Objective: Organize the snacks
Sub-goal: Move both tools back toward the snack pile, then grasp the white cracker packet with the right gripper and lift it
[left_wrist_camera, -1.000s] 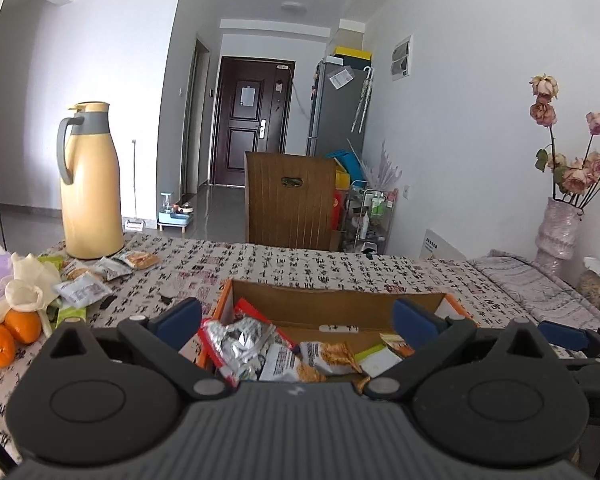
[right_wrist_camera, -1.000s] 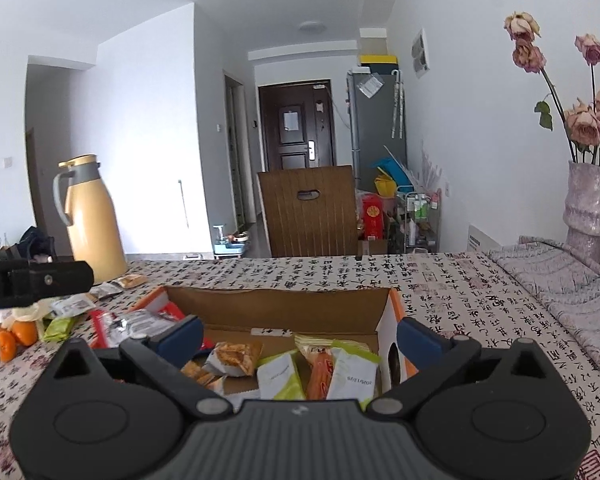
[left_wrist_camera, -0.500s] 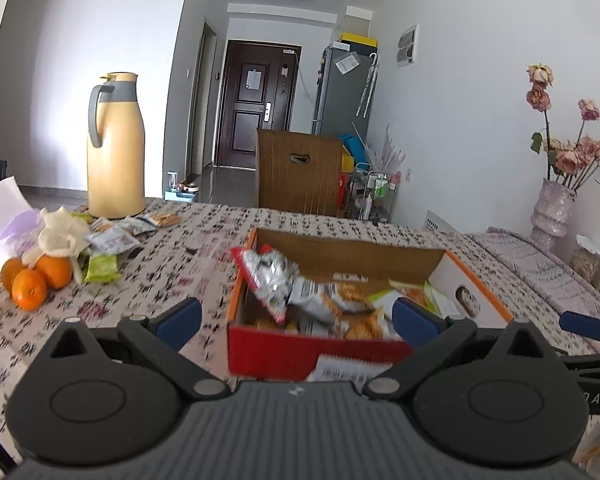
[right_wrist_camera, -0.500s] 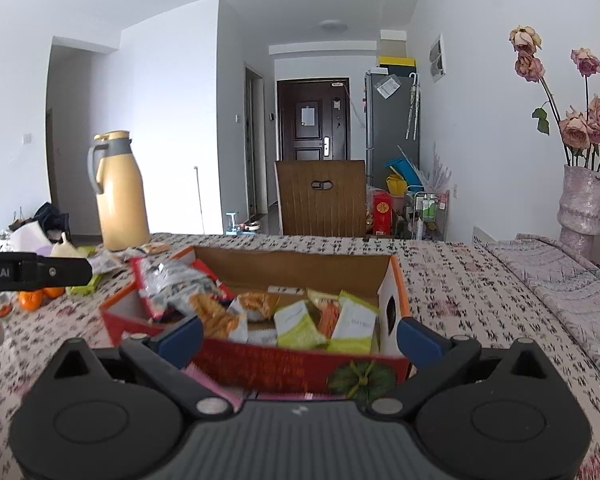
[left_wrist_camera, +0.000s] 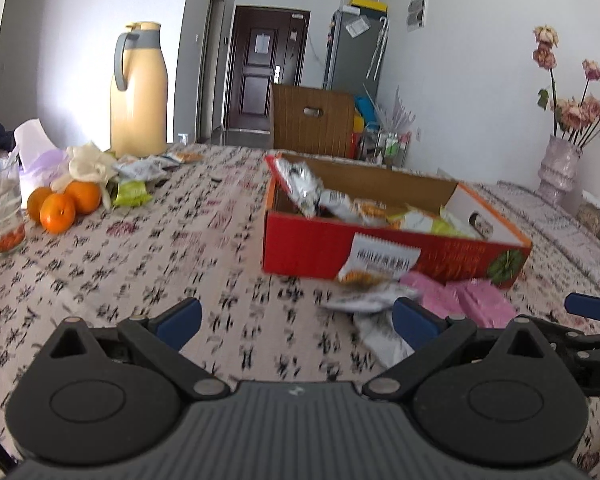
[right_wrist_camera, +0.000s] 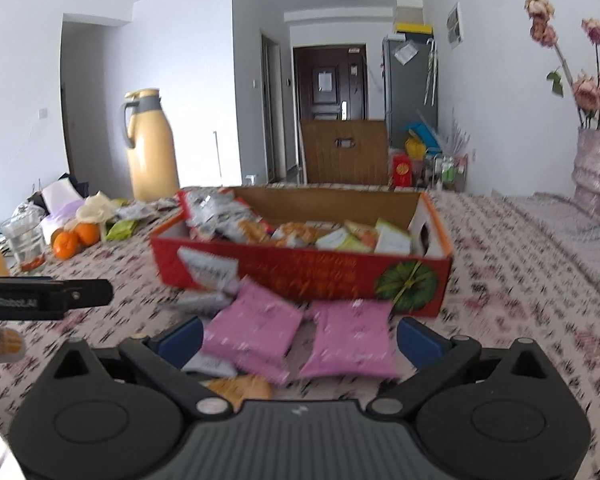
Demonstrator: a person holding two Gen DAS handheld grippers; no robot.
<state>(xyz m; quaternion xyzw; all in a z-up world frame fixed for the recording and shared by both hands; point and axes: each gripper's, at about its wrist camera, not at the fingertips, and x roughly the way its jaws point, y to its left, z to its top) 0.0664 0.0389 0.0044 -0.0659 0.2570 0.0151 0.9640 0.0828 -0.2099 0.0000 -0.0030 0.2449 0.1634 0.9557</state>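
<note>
Pulled back from the red cardboard box (right_wrist_camera: 300,276) since a second ago, both hand-held grippers now looking at its front wall and not down into it. Left hand-held gripper (left_wrist_camera: 296,320) released, blue pads wide apart, nothing between them, over bare patterned tabletop (left_wrist_camera: 140,264). Right hand-held gripper (right_wrist_camera: 300,334) also spread wide and empty, just above two pink packets (right_wrist_camera: 256,336) lying flat on the tabletop, close before the box. Beside these, a white-and-orange snack packet (left_wrist_camera: 380,260) leaning on the box front, and a silver packet (left_wrist_camera: 364,300) flat near it. Box filled with mixed snack bags: silver ones (right_wrist_camera: 216,212) at the left end, green-white ones (right_wrist_camera: 380,236) toward the right. More small packets (left_wrist_camera: 136,172) well apart on the left, near three oranges (left_wrist_camera: 64,204), a glass (left_wrist_camera: 0,204) and a yellow thermos jug (left_wrist_camera: 140,92). Vase with dried roses (right_wrist_camera: 596,164) at far right. Both views blurred.
</note>
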